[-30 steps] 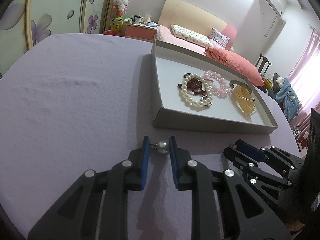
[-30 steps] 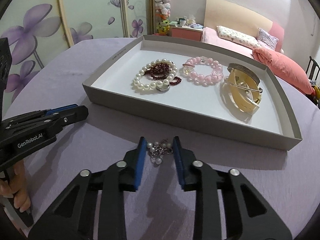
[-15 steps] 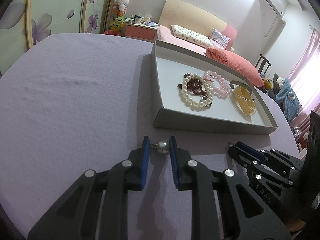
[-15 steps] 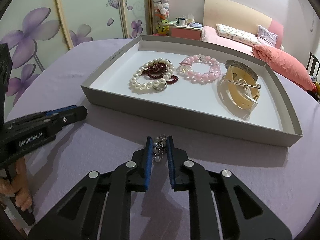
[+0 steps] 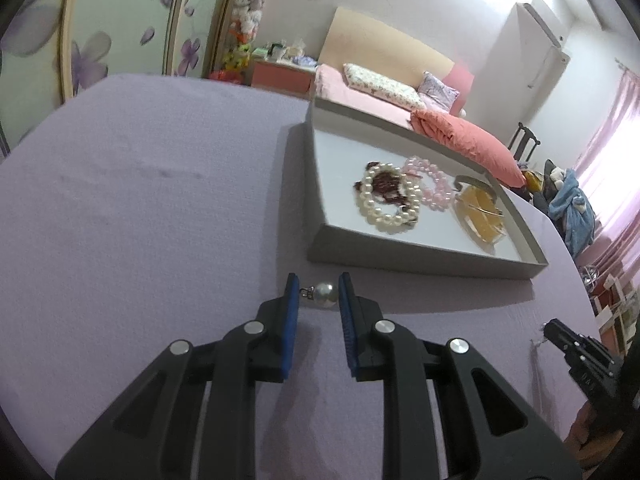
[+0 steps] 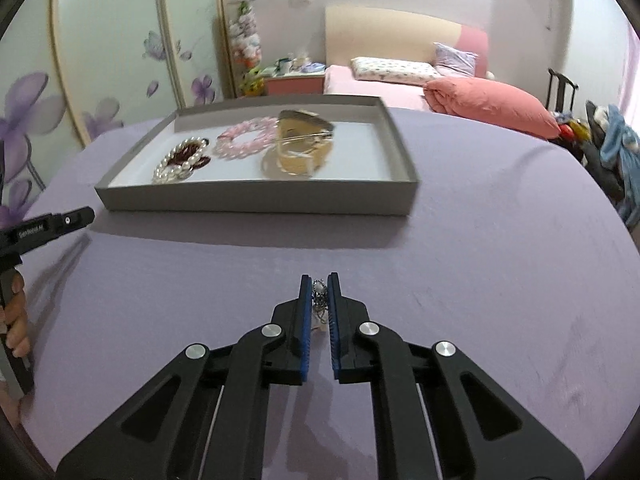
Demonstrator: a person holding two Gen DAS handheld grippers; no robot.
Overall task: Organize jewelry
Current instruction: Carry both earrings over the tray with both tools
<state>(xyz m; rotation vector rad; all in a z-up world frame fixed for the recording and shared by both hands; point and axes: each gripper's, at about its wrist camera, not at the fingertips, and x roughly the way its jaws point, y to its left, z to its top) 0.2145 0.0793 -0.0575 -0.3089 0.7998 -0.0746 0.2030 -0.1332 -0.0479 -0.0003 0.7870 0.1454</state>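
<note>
Left tongs [image 5: 319,294] clamped on a pearl earring [image 5: 323,293], pearl against the right pad, small metal hook toward the left pad, low over the purple table [image 5: 140,200]. Right tongs [image 6: 319,300] have just been closing, now pinched on a small chain-and-pearl piece [image 6: 319,300] between the pads, near side of the grey tray [image 6: 256,200]. Tray holds a white pearl bracelet [image 6: 176,168] over a dark red one, a pink bead bracelet [image 6: 244,140], a yellow bangle [image 6: 300,152]

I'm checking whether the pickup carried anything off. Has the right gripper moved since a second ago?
Yes. The right gripper, shut on the pearl-and-chain piece, has shifted rightward: the grey tray now sits left of it.
</note>
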